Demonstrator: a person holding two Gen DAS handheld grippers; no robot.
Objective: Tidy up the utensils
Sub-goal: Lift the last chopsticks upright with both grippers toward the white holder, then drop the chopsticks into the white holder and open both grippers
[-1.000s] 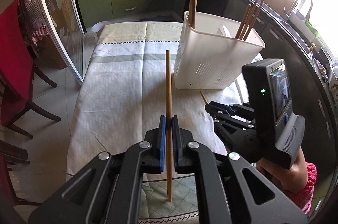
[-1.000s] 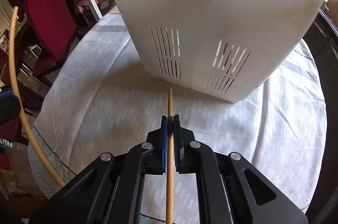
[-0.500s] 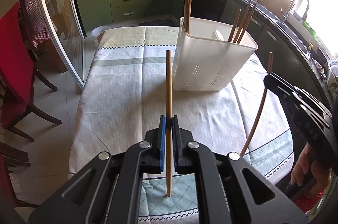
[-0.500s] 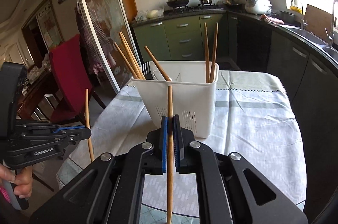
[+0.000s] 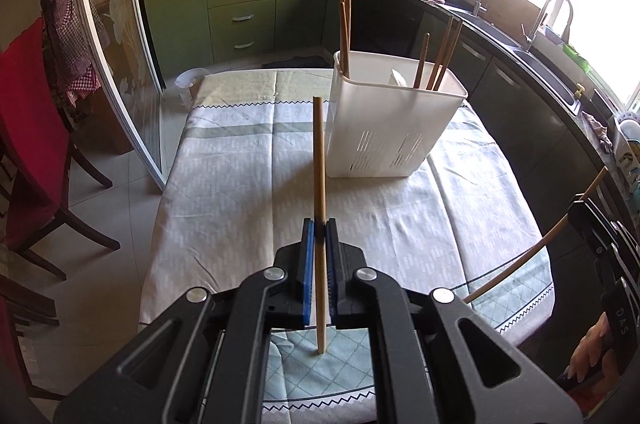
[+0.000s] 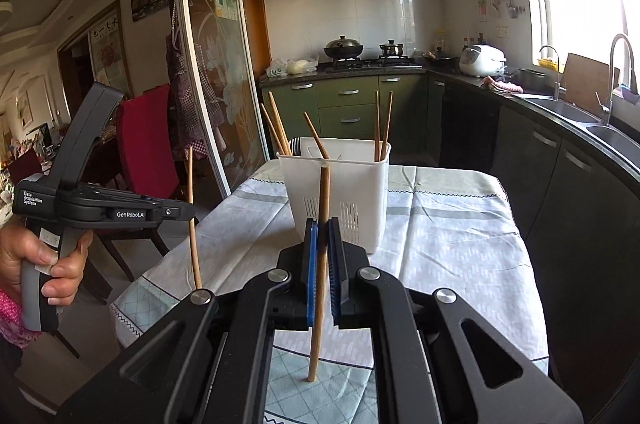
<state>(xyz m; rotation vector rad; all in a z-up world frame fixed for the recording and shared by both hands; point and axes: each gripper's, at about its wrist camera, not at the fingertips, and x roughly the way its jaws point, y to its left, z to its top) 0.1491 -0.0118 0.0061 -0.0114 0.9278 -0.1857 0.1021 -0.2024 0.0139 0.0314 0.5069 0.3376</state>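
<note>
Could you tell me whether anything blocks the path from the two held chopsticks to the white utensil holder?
Nothing visible does. The left gripper and right gripper each clamp a chopstick above the tablecloth, and only bare cloth lies before the white utensil holder. Its open top already holds chopsticks at both ends.

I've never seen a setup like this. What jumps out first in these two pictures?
Each black handheld gripper pinches one wooden chopstick upright between blue pads: the left gripper holds its chopstick, and the right gripper holds another chopstick. Beyond them, a white slotted utensil holder stands on the cloth-covered table, already holding several chopsticks.
</note>
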